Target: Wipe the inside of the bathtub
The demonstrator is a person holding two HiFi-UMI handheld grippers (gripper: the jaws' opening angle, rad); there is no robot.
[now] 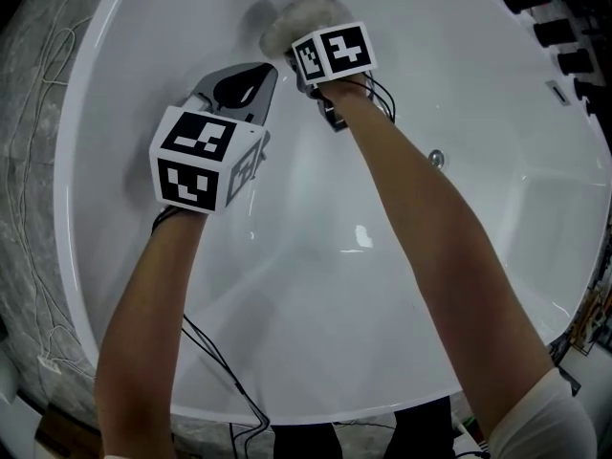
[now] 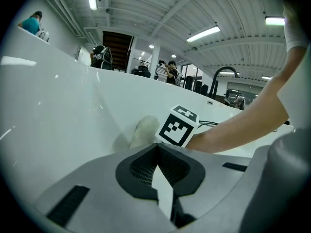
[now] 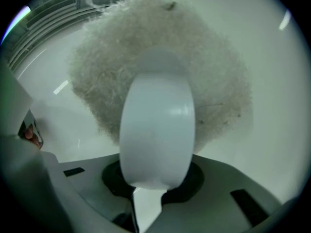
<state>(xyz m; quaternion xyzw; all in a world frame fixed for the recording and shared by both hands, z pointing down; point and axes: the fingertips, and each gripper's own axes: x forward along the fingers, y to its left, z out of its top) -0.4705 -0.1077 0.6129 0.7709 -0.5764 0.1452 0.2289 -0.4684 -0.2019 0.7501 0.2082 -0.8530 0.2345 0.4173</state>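
Observation:
The white bathtub [image 1: 316, 333] fills the head view. A fluffy grey-white wiping pad [image 1: 292, 15] lies pressed against the tub's far inner wall. My right gripper [image 1: 306, 48] is shut on the pad's white handle [image 3: 156, 130], and the pad [image 3: 160, 52] spreads out beyond it in the right gripper view. My left gripper [image 1: 251, 76] hovers just left of the right one, its jaws shut with nothing between them. From the left gripper view, the left gripper [image 2: 156, 149] points toward the pad [image 2: 144, 130] and the right gripper's marker cube [image 2: 178, 126].
A round metal fitting [image 1: 436, 158] sits on the tub's right wall. Dark objects [image 1: 555, 17] stand beyond the rim at upper right. Thin cables [image 1: 38, 285] trail over the grey surface at left. A black faucet [image 2: 218, 76] rises behind the far rim; people stand farther back.

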